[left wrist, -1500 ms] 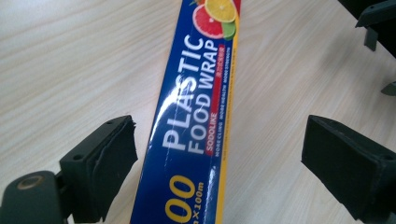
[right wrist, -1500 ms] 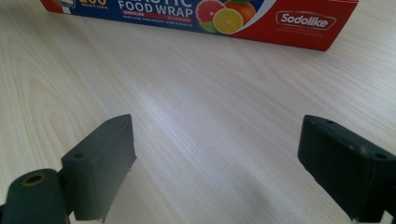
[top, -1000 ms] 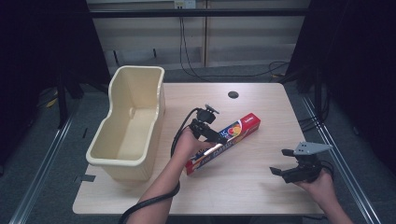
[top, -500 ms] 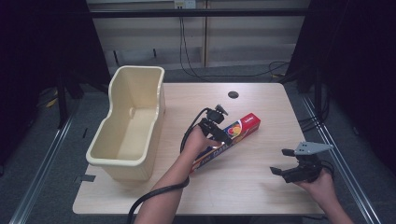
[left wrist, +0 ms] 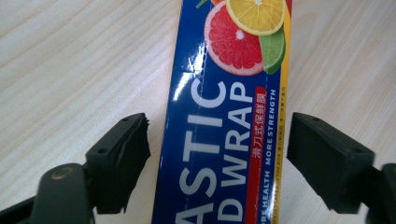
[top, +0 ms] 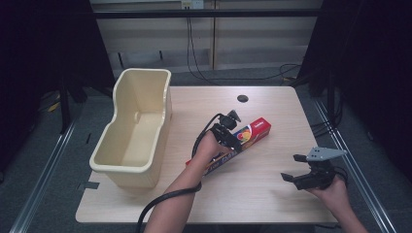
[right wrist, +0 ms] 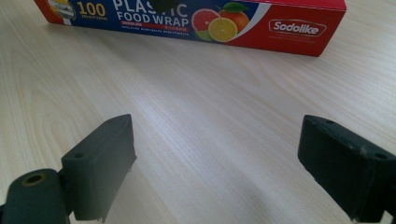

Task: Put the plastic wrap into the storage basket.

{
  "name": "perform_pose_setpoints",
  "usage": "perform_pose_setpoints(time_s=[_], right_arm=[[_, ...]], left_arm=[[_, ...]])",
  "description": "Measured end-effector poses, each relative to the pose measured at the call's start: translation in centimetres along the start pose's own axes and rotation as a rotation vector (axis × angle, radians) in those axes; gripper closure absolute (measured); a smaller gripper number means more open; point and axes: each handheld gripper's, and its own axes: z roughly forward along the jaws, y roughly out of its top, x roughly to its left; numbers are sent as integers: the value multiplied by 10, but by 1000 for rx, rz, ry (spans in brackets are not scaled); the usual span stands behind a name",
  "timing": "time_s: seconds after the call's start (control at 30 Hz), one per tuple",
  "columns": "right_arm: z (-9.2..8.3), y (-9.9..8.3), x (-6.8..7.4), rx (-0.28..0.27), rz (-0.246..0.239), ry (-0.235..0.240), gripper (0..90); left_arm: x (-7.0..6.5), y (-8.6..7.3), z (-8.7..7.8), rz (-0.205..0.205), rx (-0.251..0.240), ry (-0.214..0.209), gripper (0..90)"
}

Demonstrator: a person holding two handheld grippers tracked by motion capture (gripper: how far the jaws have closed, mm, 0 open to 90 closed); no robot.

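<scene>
I'm holding my right gripper [top: 296, 175] near the table's front right corner, jaws spread wide w/ nothing between them, just bare wood. It's sitting well apart from the box, pointing toward it; in the right gripper view I'm looking across the tabletop at the box's long side, w/ fruit print and a red end.

Further in, approx mid-table, I'm bringing my left gripper [top: 232, 137] down over the plastic wrap box [top: 255, 131]. Its jaws have just been closing, and the box is lying between them. In the left gripper view [left wrist: 217, 154] the pads are standing either side of the box [left wrist: 224, 116] w/ a gap showing on each side, so I'm not pinching it yet. The box is lying flat on the table [top: 272, 194], set diagonally, red end pointing to the far right, other end toward my left forearm.

Beyond and to the left, the cream tub [top: 145, 82] is standing on the table's left edge, near the box but not touching it.
</scene>
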Motion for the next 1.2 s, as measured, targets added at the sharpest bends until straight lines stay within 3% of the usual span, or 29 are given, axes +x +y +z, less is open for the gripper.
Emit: perform_pose_setpoints(time_s=[0.1, 0.17, 0.23, 0.3, 0.4, 0.57, 0.7, 0.87, 0.93, 1.0, 1.13, 1.2], right_arm=[[1, 1, 0, 0, -5, 5, 107], [1, 1, 0, 0, -5, 6, 107], [0, 1, 0, -2, -2, 4, 107], [0, 1, 0, -3, -3, 4, 107], [0, 1, 0, -4, -2, 3, 107], [0, 1, 0, -2, -2, 6, 107], [-2, 0, -1, -9, 4, -1, 107], [-1, 0, -2, -9, 8, 2, 106], [-1, 0, -2, -10, 6, 6, 107], [-1, 0, -1, -11, 6, 4, 106], [-2, 0, -1, -11, 6, 4, 106], [-1, 0, -1, -11, 6, 4, 106]], left_arm=[[1, 2, 1, 14, 12, 11, 263], [0, 2, 3, -2, 8, 1, 286], [0, 4, 3, 28, 29, 21, 335], [-1, 4, 3, 24, 25, 20, 345], [-3, 6, 1, 57, 15, 46, 377], [-8, 9, -2, 114, 74, 77, 395], [-10, 9, -4, 96, 94, 75, 401], [-11, 12, -19, 95, 94, 72, 402], [-11, 14, -31, 69, 83, 66, 402], [-10, 16, -40, 87, 87, 62, 402], [-12, 19, -56, 62, 86, 55, 401], [-11, 20, -64, 72, 82, 52, 401]])
